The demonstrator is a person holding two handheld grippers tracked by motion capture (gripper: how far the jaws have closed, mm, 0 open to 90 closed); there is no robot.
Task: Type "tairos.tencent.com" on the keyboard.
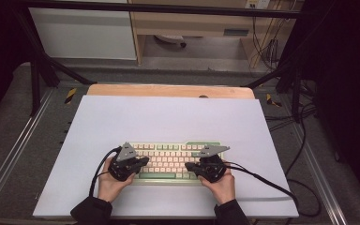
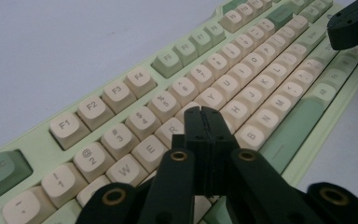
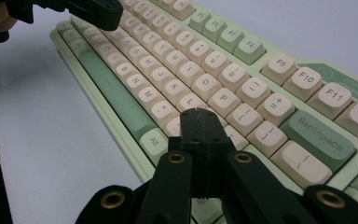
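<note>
Both grippers have jaws pressed together, gripping nothing: left gripper [image 2: 203, 114] pokes over the R/T keys, right gripper [image 3: 196, 115] near L. Keyboard [image 1: 173, 161] sits flat at the near-middle of the white table [image 1: 168, 117]. Looks rigid and fairly hefty, keycaps could pop, so I'd grab the case edges. Gripper views show legends; high view shows placement

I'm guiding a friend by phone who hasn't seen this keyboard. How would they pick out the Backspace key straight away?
Start at the keyboard lying on the white sheet that covers the table. Follow the number row toward the end where the right tongs rest. The Backspace key closes that row: wide and green with its name printed on it, while the keys before it are small, square and cream.
</note>
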